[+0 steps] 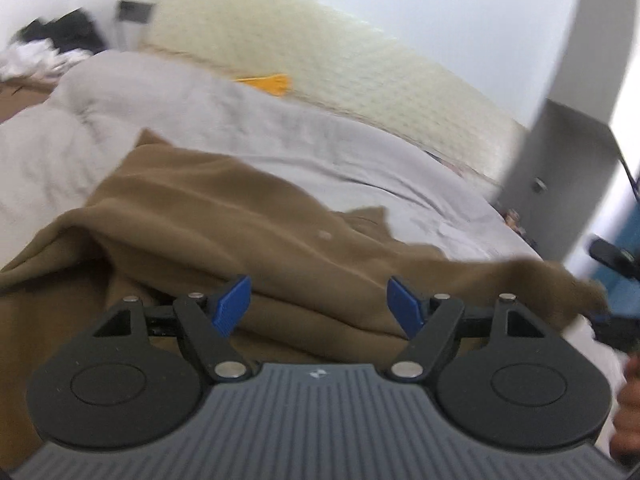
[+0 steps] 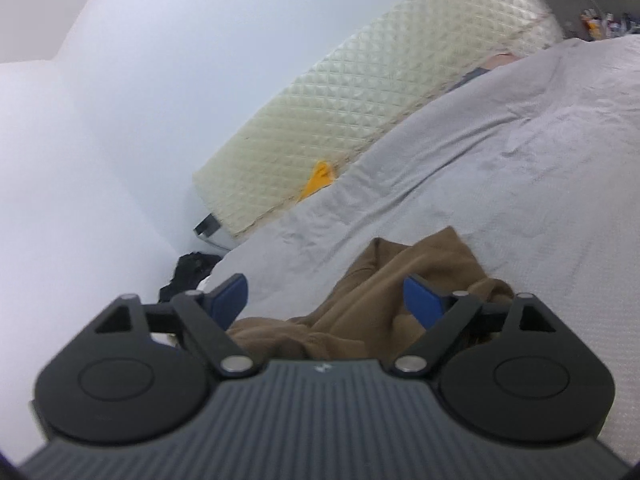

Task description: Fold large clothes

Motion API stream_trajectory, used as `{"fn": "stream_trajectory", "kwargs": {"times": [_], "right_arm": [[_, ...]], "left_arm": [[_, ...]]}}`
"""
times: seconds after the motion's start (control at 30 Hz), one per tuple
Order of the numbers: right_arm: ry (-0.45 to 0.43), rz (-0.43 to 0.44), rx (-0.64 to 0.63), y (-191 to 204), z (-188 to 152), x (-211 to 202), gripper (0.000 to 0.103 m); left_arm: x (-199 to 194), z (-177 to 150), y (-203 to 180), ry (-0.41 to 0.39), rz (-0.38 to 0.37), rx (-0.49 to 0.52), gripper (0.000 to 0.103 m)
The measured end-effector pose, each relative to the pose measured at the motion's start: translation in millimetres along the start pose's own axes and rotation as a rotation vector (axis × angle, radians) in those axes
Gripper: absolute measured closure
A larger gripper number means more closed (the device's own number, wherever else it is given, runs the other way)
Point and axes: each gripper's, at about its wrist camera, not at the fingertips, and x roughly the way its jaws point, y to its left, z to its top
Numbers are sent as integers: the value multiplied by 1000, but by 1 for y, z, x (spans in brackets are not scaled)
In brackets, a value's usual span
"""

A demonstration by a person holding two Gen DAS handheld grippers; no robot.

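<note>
A large brown garment [image 1: 208,216] lies rumpled on a grey bedsheet [image 1: 280,128]. In the left wrist view my left gripper [image 1: 320,306] hovers just above its near folds, blue pads wide apart, nothing pinched between them. At the far right of that view part of the other gripper [image 1: 612,260] shows beside the garment's raised corner. In the right wrist view my right gripper [image 2: 326,304] stands open over a bunched end of the brown garment [image 2: 400,280]; the cloth sits below and between the fingers, and the pads do not press on it.
A cream quilted mattress [image 1: 304,52] leans against the white wall behind the bed, with an orange item [image 1: 268,82] at its foot. Dark and white clothes [image 1: 52,44] are piled at the far left. A grey cabinet [image 1: 568,128] stands at the right. A hand [image 1: 628,408] shows at the right edge.
</note>
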Motion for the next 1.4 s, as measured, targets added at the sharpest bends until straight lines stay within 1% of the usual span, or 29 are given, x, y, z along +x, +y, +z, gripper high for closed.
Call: {"fn": "stream_trajectory", "kwargs": {"times": [0.07, 0.17, 0.23, 0.27, 0.3, 0.43, 0.47, 0.5, 0.53, 0.6, 0.7, 0.8, 0.87, 1.0, 1.1, 1.17, 1.23, 1.33, 1.37, 1.4], "right_arm": [[28, 22, -37, 7, -3, 7, 16], [62, -21, -135, 16, -13, 18, 15], [91, -32, -186, 18, -18, 25, 16], [112, -34, -198, 18, -20, 28, 16], [135, -39, -203, 16, -22, 32, 16], [203, -79, -223, 9, -30, 42, 17], [226, -106, -240, 8, -33, 46, 17], [259, -152, -270, 6, -37, 52, 19], [283, -203, -301, 3, -42, 57, 18], [329, -251, -323, -5, -52, 66, 19], [361, -300, -395, -8, -63, 81, 20], [359, -322, -423, -11, -68, 87, 20], [368, -325, -404, -18, -68, 93, 20], [404, -303, -301, -32, -69, 102, 20], [409, -286, -247, -31, -65, 97, 20], [426, -265, -192, -30, -58, 85, 20], [421, -234, -163, -26, -48, 68, 20], [406, -236, -121, -26, -33, 39, 19], [413, -239, -89, -29, -29, 31, 19], [428, -243, -52, -33, -26, 24, 19]], "left_arm": [[4, 7, 12, -25, 20, -38, 24], [8, 14, 19, -60, 50, -19, 24], [15, 18, 23, -61, 69, -14, 24], [25, 21, 24, -57, 73, -19, 24], [27, 21, 25, -52, 75, -21, 24], [44, 19, 30, -16, 107, -16, 25], [49, 17, 31, 0, 118, -16, 25], [55, 16, 32, 17, 131, -19, 25], [60, 15, 34, 39, 150, -22, 26], [70, 12, 39, 84, 176, -28, 28], [84, 6, 43, 126, 203, -18, 29], [90, 4, 44, 141, 216, -11, 29], [94, 2, 45, 150, 221, -8, 29], [95, -1, 44, 137, 225, 5, 29], [86, 2, 45, 128, 201, -13, 29], [70, 7, 47, 140, 177, -46, 28], [47, 12, 47, 143, 156, -49, 27], [7, 19, 49, 145, 257, -39, 24], [-6, 22, 55, 153, 266, -64, 24], [-17, 24, 62, 163, 256, -101, 24]]}}
